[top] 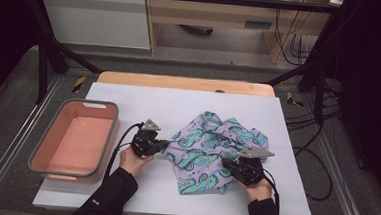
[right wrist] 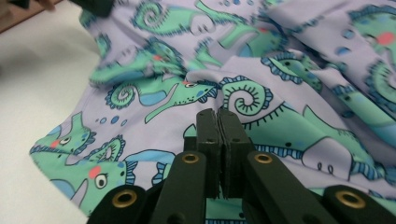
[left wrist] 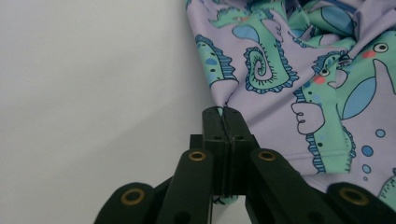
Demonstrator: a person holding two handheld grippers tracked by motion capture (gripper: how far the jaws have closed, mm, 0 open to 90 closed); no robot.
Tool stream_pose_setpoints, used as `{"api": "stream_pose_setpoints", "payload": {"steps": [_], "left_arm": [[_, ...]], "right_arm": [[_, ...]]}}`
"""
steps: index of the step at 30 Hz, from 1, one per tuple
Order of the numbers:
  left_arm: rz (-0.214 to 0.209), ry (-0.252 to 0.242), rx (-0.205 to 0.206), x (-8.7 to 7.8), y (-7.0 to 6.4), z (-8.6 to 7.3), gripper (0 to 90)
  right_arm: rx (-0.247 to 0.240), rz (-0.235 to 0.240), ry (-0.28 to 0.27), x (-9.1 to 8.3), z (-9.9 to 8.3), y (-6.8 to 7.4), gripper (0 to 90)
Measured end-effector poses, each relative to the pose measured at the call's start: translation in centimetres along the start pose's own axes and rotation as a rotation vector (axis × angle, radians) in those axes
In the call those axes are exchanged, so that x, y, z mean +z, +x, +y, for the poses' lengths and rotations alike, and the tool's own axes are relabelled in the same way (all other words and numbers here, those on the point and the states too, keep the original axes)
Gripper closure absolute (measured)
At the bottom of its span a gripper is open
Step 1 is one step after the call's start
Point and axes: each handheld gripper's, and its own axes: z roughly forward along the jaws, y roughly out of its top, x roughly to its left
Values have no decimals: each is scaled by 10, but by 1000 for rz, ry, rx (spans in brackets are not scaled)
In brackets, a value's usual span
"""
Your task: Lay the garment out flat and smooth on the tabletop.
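We are just starting: our left gripper (top: 163,145) and right gripper (top: 226,163) are each pinching the cloth (top: 216,151) tight, but it is lying crumpled on the table (top: 144,99), not smoothed or folded, beside the bin (top: 74,138).

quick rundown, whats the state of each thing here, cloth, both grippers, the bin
cloth: crumpled and bunched on the white table cover, not folded
left gripper: shut on the cloth's edge
right gripper: jaws pressed together over the cloth; cannot tell if any fabric is pinched
bin: upright at the table's left, nothing in it
table cover: lying flat
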Motion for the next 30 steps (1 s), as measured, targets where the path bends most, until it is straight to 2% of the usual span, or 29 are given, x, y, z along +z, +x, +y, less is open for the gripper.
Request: {"api": "stream_pose_setpoints", "payload": {"steps": [2,5,7,9,11,12,15,16,18,19,21,23,24,26,28,30], "left_arm": [[30,-6,7,-12,3,-2,890],[55,-20,-10,-30,7,-10,890],[54,-30,-19,-41,6,-17,890],[59,-23,-10,-49,2,-24,890],[65,-10,4,-54,-2,-30,889],[60,-4,-4,-55,-2,-33,889],[33,-3,-27,-56,-1,-35,885],[22,-5,-34,-54,-1,-34,877],[13,-10,-29,-50,0,-32,793],[14,-20,-26,-47,1,-30,716],[9,-35,-32,-39,3,-24,501],[35,-38,-27,-28,5,-18,362],[42,-33,-25,-22,6,-15,319],[27,-21,-39,-9,8,-9,291],[34,-8,-44,3,11,-5,283],[33,1,-55,13,13,-3,284]], "right_arm": [[10,14,4,-6,-2,-2,890],[3,11,1,-18,-7,-3,891],[-10,2,1,-28,-10,-5,890],[-28,-32,16,-37,-14,-6,890],[-19,-44,29,-42,-21,-9,890],[-6,-47,46,-43,-26,-10,889],[-8,-56,93,-42,-35,-13,878],[-4,-53,83,-41,-36,-14,866],[-16,-55,55,-42,-31,-13,729],[-21,-51,33,-43,-27,-12,653],[-36,-53,-16,-42,-20,-9,499],[-38,-50,-50,-38,-12,-7,441],[-36,-48,-61,-35,-8,-6,383],[-37,-43,-75,-26,-1,-5,335],[-37,-52,-66,-16,4,-4,287],[-29,-51,-38,-5,6,-6,315]]}}
